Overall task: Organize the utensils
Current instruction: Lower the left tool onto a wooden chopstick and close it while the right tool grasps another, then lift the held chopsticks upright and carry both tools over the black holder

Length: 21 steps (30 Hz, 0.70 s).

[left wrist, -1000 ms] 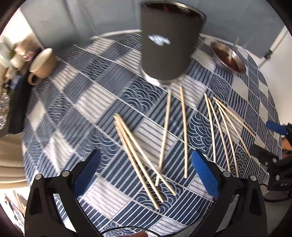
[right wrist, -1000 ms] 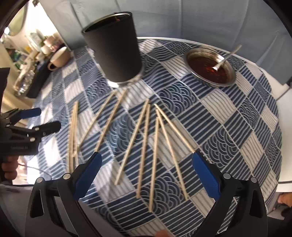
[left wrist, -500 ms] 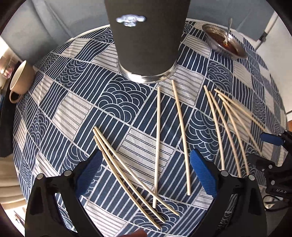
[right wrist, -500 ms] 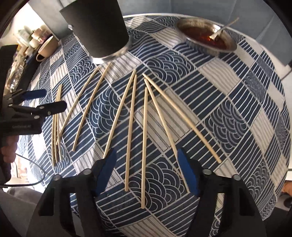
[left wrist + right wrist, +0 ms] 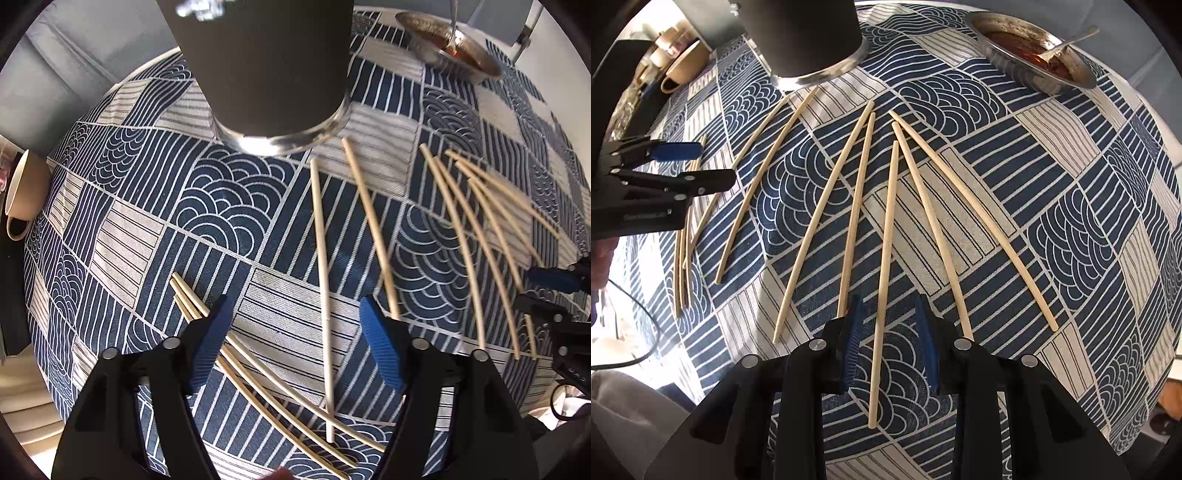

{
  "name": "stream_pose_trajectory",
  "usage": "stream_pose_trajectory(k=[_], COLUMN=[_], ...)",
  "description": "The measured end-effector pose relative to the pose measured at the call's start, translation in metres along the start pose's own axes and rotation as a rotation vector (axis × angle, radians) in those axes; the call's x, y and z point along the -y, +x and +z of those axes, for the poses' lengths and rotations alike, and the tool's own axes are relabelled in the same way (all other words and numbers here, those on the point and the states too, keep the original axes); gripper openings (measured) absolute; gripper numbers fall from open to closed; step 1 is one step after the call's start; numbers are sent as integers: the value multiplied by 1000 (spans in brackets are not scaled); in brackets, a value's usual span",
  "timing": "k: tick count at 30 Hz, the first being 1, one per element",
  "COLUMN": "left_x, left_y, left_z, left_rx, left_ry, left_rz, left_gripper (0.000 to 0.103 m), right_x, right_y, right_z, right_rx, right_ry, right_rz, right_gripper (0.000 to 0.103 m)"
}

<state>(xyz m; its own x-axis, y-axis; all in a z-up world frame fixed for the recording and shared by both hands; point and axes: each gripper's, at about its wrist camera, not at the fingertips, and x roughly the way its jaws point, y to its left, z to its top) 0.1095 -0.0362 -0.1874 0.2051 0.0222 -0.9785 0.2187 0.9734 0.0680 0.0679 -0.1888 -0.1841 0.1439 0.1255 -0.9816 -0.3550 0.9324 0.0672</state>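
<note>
Several wooden chopsticks lie loose on the blue patterned tablecloth (image 5: 221, 206). My left gripper (image 5: 293, 347) is open low over the cloth, a single chopstick (image 5: 322, 280) running between its blue pads and a bundle of three chopsticks (image 5: 258, 373) passing under the left finger. My right gripper (image 5: 890, 347) is open but narrowed, its pads straddling one chopstick (image 5: 886, 266) without touching it. The tall dark cup (image 5: 266, 62) with a metal base stands just beyond; it also shows in the right wrist view (image 5: 801, 37).
A metal bowl of red sauce with a spoon (image 5: 1034, 51) sits at the far right. A beige mug (image 5: 22, 195) stands at the far left, also in the right wrist view (image 5: 681, 70). The table edge drops off on the right.
Both grippers moved forward and lower toward the chopsticks. Both jaws have narrowed, the right one much more, now straddling a single chopstick.
</note>
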Motion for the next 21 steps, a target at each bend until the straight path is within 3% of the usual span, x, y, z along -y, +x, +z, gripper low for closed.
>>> stream_pose_trajectory(k=[5, 9, 14, 15, 17, 18, 19, 21], left_x=[-5, -15, -22, -20, -9, -1, 8, 16], left_y=[4, 8, 11, 10, 6, 4, 4, 3], left_z=[2, 6, 12, 15, 19, 20, 21, 21], left_rx=[-4, -54, -79, -83, -97, -113, -125, -126], left_ry=[-2, -72, -41, -27, 6, 46, 81, 124], left_rz=[-12, -42, -44, -46, -53, -60, -54, -13], left_gripper=[67, 67, 63, 57, 36, 16, 5, 5], right_x=[-11, -18, -23, -24, -26, -28, -30, -29], right_y=[5, 7, 11, 13, 15, 16, 17, 18], right_z=[3, 7, 14, 16, 18, 20, 22, 22], right_rx=[-13, -45, -74, -77, -83, -85, -91, -99], right_ry=[-28, -16, -44, -46, -62, -72, -82, -86], right_rz=[-32, -62, -68, -67, -68, -67, -65, -58], right_gripper=[28, 29, 30, 30, 28, 26, 23, 17])
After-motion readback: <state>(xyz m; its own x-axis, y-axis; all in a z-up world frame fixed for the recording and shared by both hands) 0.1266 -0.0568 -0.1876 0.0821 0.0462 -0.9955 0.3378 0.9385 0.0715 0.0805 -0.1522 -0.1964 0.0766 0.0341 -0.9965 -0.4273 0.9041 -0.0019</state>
